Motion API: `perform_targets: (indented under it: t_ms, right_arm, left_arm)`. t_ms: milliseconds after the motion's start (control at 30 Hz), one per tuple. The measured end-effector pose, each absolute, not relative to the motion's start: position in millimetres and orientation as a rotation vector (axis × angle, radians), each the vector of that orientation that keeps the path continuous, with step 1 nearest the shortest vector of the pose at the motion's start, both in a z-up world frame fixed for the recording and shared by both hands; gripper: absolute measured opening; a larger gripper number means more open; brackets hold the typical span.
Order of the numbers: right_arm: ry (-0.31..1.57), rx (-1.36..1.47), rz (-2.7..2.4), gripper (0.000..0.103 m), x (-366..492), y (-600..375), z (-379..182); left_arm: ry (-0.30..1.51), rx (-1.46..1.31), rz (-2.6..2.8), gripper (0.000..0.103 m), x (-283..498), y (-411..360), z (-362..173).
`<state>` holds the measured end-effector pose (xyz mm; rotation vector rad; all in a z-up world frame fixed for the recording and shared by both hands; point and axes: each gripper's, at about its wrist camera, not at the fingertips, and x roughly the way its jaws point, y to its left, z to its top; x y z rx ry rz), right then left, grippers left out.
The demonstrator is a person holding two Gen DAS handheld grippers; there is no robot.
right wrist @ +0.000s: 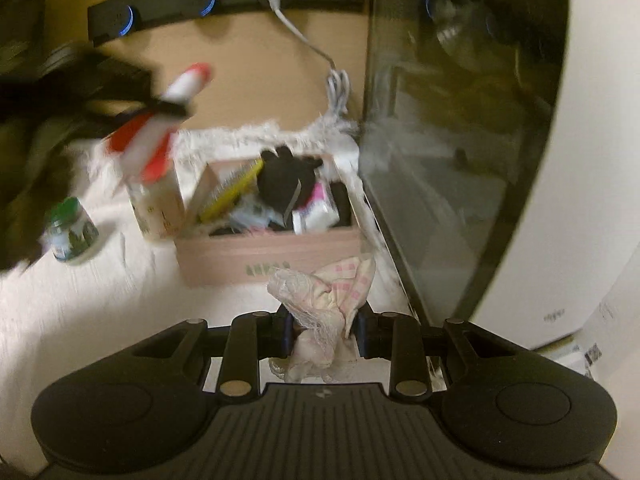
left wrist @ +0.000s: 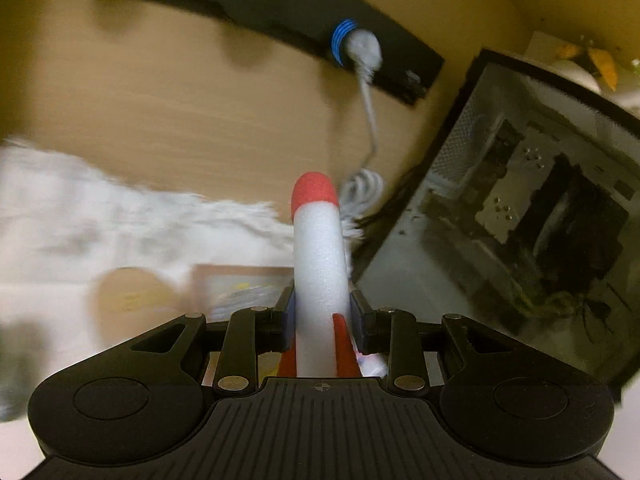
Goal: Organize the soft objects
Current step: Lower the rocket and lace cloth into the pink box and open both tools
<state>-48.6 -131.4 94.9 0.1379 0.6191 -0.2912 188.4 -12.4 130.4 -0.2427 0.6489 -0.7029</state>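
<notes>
Green print on the cardboard box (right wrist: 272, 252) unreadable

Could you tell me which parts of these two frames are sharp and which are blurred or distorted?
Left wrist view: the foam rocket in the left gripper is sharp; the white rug smears with motion blur and the power strip bows from fisheye. Right wrist view: the cloth in the right gripper is fairly sharp; the jar is blurred.

L gripper (left wrist: 322, 320) & R gripper (right wrist: 322, 330): fingers clamped, each holding sth.
</notes>
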Motion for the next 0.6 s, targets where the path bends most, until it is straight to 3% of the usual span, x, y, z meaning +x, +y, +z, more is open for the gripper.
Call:
perform_targets:
  t_ms: [200, 367, 600]
  right_arm:
    - [0.637, 0.129, -0.257, 0.028, -58, -150, 75]
    - [0.655, 0.095, -0.240, 0.028, -53, -163, 48]
    - [0.645, 0.075, -0.128, 0.028, -18, -163, 58]
  left_arm:
    - [0.882, -0.212, -0.696, 0.033, 230, -74, 62]
    - [0.762, -0.180, -0.688, 0.037, 214, -71, 45]
    - [0.786, -0.111, -0.631, 0.036, 250, -62, 45]
